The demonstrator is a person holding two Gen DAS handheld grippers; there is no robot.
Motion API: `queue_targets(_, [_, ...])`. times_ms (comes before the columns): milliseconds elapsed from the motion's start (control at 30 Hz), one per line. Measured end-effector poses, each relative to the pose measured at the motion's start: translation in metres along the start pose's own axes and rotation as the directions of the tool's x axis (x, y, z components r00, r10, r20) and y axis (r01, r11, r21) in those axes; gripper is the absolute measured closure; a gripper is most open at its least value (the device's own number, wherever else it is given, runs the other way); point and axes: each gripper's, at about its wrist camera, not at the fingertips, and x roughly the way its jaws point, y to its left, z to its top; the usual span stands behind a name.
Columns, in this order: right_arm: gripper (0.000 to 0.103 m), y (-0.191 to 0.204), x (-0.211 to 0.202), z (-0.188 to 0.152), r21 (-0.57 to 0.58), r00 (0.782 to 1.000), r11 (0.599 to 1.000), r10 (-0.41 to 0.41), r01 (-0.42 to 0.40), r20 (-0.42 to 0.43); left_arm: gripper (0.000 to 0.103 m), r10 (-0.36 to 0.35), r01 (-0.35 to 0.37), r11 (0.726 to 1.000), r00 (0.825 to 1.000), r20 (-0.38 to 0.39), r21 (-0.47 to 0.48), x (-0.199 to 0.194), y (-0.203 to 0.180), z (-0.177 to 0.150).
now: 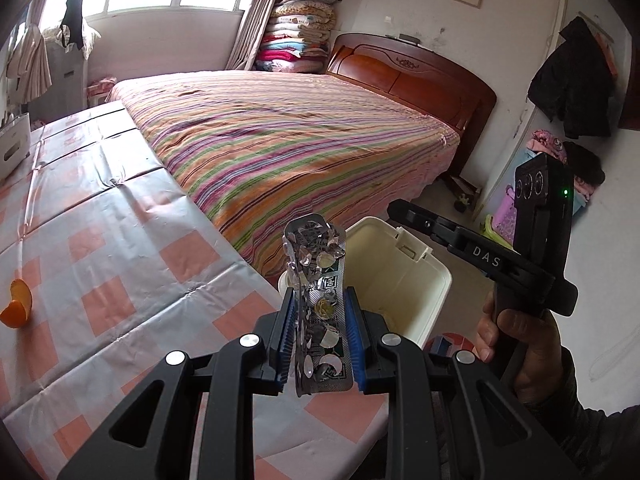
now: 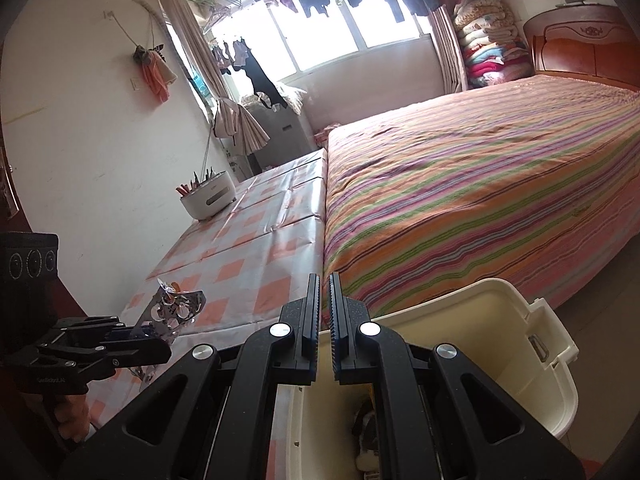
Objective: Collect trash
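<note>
foil blister strip: long axis forward-up, toward bin | left gripper grasping it | right gripper clenched, empty

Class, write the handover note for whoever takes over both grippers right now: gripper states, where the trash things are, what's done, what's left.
Left gripper: shut on the used pill blister pack, held upright near the bin's rim.
Right gripper: shut, empty, above the open white bin.
Orange peel: on the checked tablecloth.
Done: blister pack picked up; something dark already lies in the bin.
Left: drop the pack in, then probably fetch the peel.
</note>
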Motion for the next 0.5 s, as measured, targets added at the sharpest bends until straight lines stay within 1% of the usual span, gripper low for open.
queue_targets(67, [0.098, 0.007, 0.004, 0.0, 0.0, 1.0, 1.0, 0.024, -0.024, -0.008, 0.08, -0.004, 0.004, 1.0, 1.0, 0.004, 0.003, -0.002, 0.001, 0.0])
queue_targets(133, [0.095, 0.02, 0.01, 0.0, -0.009, 0.999, 0.999, 0.05, -0.051, -0.016, 0.08, -0.001, 0.001, 1.0, 1.0, 0.019, 0.004, -0.008, 0.004, 0.001])
queue_targets(200, [0.087, 0.038, 0.019, -0.002, -0.031, 0.997, 0.997, 0.073, -0.074, -0.031, 0.08, 0.01, -0.01, 1.0, 0.999, 0.038, -0.006, -0.018, 0.012, 0.0])
queue_targets(233, [0.067, 0.048, 0.026, -0.003, -0.04, 0.995, 0.995, 0.088, -0.089, -0.04, 0.08, 0.018, -0.017, 1.0, 0.999, 0.045, -0.013, -0.023, 0.017, -0.001])
queue_targets(267, [0.04, 0.059, 0.031, -0.004, -0.048, 0.992, 0.992, 0.117, -0.119, -0.048, 0.08, 0.031, -0.03, 0.999, 0.998, 0.05, -0.025, -0.029, 0.025, -0.002])
queue_targets(300, [0.031, 0.072, 0.038, -0.005, -0.062, 0.99, 0.989, 0.13, -0.134, -0.06, 0.08, 0.045, -0.043, 0.998, 0.997, 0.057, -0.037, -0.035, 0.032, -0.004])
queue_targets(333, [0.026, 0.085, 0.044, -0.005, -0.082, 0.986, 0.985, 0.146, -0.152, -0.077, 0.08, 0.064, -0.06, 0.997, 0.996, 0.07, -0.053, -0.042, 0.041, -0.006])
queue_targets(400, [0.023, 0.107, 0.052, -0.005, -0.133, 0.981, 0.974, 0.174, -0.184, -0.088, 0.08, 0.101, -0.092, 0.992, 0.991, 0.09, -0.091, -0.059, 0.062, -0.011])
queue_targets(433, [0.018, 0.121, 0.058, -0.006, -0.17, 0.977, 0.965, 0.185, -0.201, -0.104, 0.08, 0.124, -0.113, 0.987, 0.987, 0.1, -0.112, -0.068, 0.073, -0.014])
queue_targets(467, [0.015, 0.145, 0.072, -0.007, -0.223, 0.967, 0.944, 0.214, -0.241, -0.136, 0.08, 0.149, -0.133, 0.982, 0.982, 0.115, -0.135, -0.079, 0.084, -0.018])
queue_targets(500, [0.015, 0.159, 0.082, -0.009, -0.255, 0.962, 0.932, 0.222, -0.257, -0.158, 0.079, 0.17, -0.149, 0.976, 0.977, 0.127, -0.156, -0.089, 0.095, -0.021])
